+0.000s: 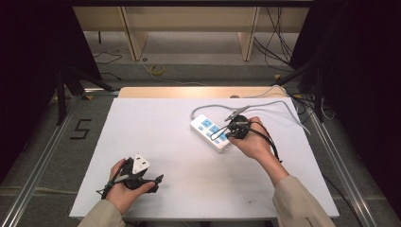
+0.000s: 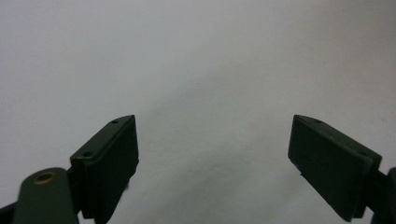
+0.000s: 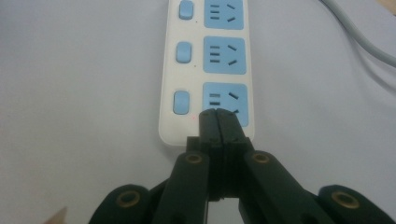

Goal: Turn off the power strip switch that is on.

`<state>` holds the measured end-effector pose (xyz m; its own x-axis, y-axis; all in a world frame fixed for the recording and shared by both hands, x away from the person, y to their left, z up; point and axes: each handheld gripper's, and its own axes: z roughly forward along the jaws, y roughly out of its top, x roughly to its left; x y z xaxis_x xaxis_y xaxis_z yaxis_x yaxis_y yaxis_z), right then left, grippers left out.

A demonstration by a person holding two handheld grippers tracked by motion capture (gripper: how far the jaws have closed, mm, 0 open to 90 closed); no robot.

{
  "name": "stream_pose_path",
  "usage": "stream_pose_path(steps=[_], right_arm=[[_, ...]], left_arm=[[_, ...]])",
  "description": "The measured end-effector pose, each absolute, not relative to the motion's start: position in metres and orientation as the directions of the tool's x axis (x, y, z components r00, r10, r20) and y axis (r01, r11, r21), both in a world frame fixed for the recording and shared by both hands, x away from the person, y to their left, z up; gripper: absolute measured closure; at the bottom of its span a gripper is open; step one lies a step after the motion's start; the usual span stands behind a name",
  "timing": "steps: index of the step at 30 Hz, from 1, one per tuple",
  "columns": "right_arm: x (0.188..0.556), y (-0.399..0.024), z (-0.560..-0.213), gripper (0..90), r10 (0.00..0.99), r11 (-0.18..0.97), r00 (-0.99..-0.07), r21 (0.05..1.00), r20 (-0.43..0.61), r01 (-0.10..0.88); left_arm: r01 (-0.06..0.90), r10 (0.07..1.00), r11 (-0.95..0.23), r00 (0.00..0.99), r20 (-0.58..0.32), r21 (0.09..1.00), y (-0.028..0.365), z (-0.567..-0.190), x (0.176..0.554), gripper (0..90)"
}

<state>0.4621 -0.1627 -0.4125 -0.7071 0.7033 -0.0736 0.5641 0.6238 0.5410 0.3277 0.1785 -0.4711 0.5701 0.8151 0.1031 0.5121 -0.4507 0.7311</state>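
Here, on the white table (image 1: 189, 184): a white power strip (image 1: 210, 133) with blue sockets, lying slantwise toward the far right part. Three blue sockets in a row in the right gripper view, each with a small blue button beside it. No brand name or letters readable on the power strip (image 3: 205, 70). Only little dark slots in each socket.

Right at the near end of the power strip: the right gripper (image 1: 230, 134), held in the right hand (image 1: 255, 142). Jaws pressed tight together, nothing between them. In the right gripper view, the tips of the right gripper (image 3: 218, 113) sitting over the nearest blue socket (image 3: 225, 103), at its lower edge. Touching or just above, hard to tell.

Running off from the far end of the power strip: a grey cord (image 1: 265, 106), curving away toward the right edge of the table. Also seen as a grey cord (image 3: 362, 39) in the top right corner of the right gripper view.

Far from the power strip, near the front left of the table: the left gripper (image 1: 158, 178), held in the left hand (image 1: 124, 191). Jaws wide apart, holding nothing. Just plain white table between the two black pads in the left gripper view, left gripper (image 2: 212, 154).

On the floor, well left of the power strip and off the table: a black mark like the number "5" (image 1: 81, 128).
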Motion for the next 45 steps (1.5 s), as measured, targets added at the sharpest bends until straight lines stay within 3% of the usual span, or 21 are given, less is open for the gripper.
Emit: stream_pose_path(steps=[45], right_arm=[[0.483,-0.142,-0.425,90.0,0.7,0.644,-0.71,0.49,-0.068,0.588]], left_arm=[[0.511,0.812,-0.454,0.575,0.101,0.73,0.177,-0.472,0.328,15.9]])
